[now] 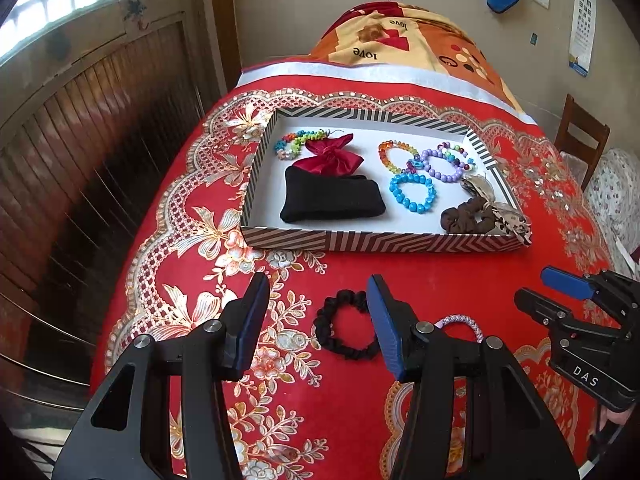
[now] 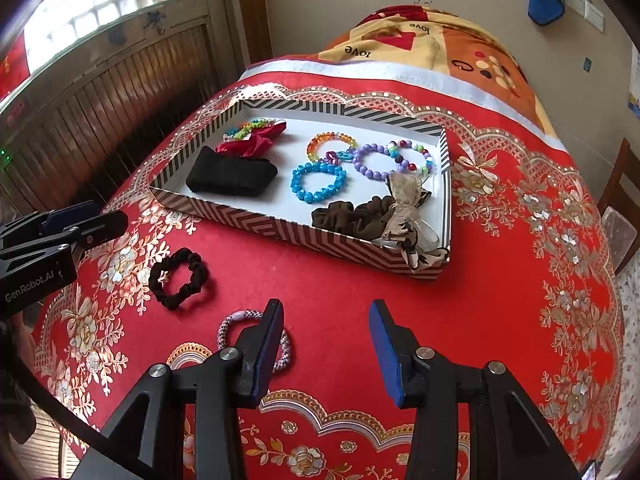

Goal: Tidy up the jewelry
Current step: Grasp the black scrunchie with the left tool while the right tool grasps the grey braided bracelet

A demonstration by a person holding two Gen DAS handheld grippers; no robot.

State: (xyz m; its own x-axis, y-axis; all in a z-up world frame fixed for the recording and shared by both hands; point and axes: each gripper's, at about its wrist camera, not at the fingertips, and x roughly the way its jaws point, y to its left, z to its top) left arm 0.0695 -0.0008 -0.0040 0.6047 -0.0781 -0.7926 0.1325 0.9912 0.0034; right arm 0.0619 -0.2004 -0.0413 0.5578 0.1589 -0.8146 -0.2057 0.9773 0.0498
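Observation:
A black scrunchie lies on the red tablecloth in front of the striped tray. My left gripper is open over it, and its right finger covers the scrunchie's edge. A pink-and-white band lies beside the scrunchie, partly behind the left finger of my right gripper. That gripper is open with only cloth between its fingers. Each gripper also shows in the other's view, the right gripper and the left gripper.
The tray holds a black pouch, a red satin bag, several bead bracelets such as a blue one, and a brown scrunchie. A wooden panel runs along the left, and a chair stands at the right.

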